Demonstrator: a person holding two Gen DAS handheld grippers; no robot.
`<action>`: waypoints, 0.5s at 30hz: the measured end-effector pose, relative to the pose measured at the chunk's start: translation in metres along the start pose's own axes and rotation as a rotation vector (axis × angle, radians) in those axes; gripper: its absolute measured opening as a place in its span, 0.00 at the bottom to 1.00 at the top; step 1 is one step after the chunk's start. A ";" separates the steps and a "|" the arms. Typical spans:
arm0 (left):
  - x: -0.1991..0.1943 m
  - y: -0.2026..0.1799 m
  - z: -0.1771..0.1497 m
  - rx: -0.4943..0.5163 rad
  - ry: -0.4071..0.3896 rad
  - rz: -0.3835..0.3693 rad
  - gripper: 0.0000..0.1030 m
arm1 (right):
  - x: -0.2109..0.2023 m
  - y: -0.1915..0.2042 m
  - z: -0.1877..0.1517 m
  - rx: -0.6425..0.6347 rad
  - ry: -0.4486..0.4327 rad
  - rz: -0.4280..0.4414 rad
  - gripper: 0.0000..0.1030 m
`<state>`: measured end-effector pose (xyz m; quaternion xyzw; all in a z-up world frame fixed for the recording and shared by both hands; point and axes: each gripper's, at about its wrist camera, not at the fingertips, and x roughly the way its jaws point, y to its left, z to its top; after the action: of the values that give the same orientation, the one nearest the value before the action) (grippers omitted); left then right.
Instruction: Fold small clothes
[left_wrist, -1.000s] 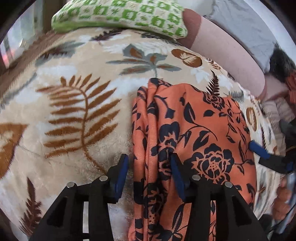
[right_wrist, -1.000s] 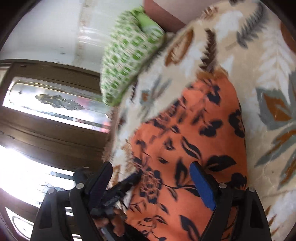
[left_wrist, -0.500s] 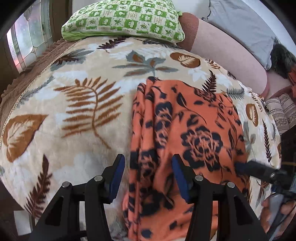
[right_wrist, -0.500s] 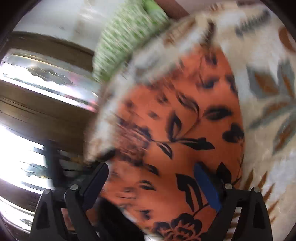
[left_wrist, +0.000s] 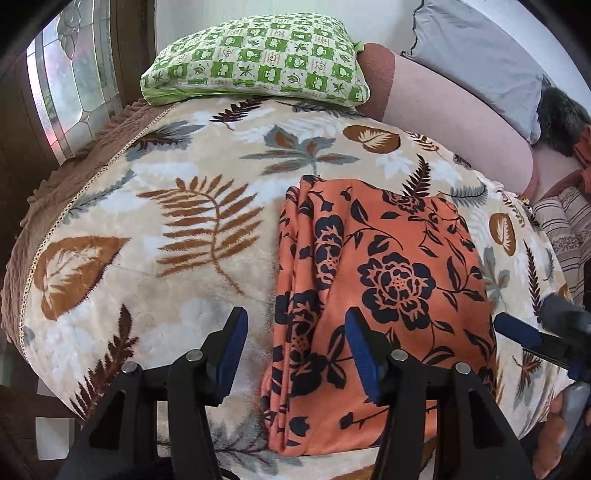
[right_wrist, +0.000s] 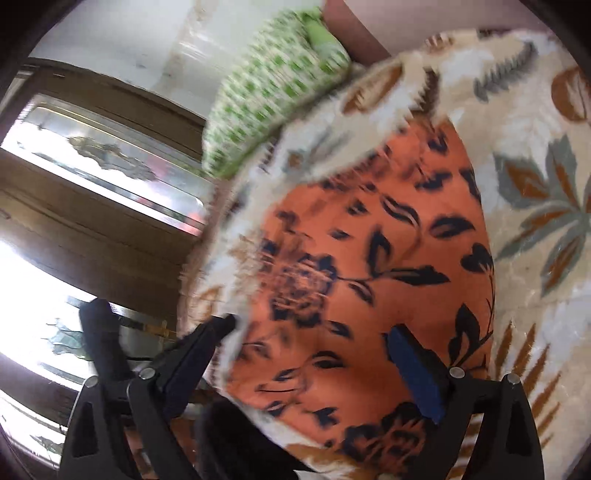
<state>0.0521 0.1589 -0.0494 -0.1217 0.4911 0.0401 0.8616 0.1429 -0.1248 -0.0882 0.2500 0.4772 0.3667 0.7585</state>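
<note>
From the left wrist view, the orange floral garment (left_wrist: 373, 295) is lying folded into a long strip on the leaf-patterned blanket (left_wrist: 166, 221), its long axis running away from the camera toward the green checked pillow (left_wrist: 258, 62). The garment's bunched, layered edge is sitting on its left side, the smooth panel on its right. The left gripper (left_wrist: 295, 347) is hanging above the garment's near end with its jaws partly spread and nothing between the pads; that bunched edge is showing in the gap between them, the left finger over bare blanket just beside the garment and the right finger over the garment itself. The right gripper (left_wrist: 517, 332) is showing at the garment's right edge, near its near corner.

From the right wrist view, which is blurring heavily, the garment (right_wrist: 369, 266) is filling the middle of the frame, again with its far end lying toward the pillow (right_wrist: 273, 88). The right gripper (right_wrist: 314, 350) is hovering over the garment's near end with jaws spread wide and empty.

Judging from both views, each gripper is equally near its own near corner, so a next fold would likely mean carrying the near end along the long axis toward the pillow end.
</note>
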 end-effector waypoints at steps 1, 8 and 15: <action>0.000 -0.001 0.000 0.001 0.000 0.001 0.54 | 0.002 0.001 -0.001 0.001 -0.002 0.020 0.94; -0.008 -0.003 -0.006 0.033 -0.023 0.033 0.59 | 0.019 -0.005 -0.009 0.014 0.046 -0.014 0.97; -0.011 -0.002 -0.007 0.033 -0.027 0.039 0.59 | 0.030 -0.023 -0.010 0.036 0.057 -0.049 0.97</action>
<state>0.0408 0.1552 -0.0431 -0.0973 0.4824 0.0502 0.8691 0.1494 -0.1141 -0.1255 0.2414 0.5111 0.3460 0.7488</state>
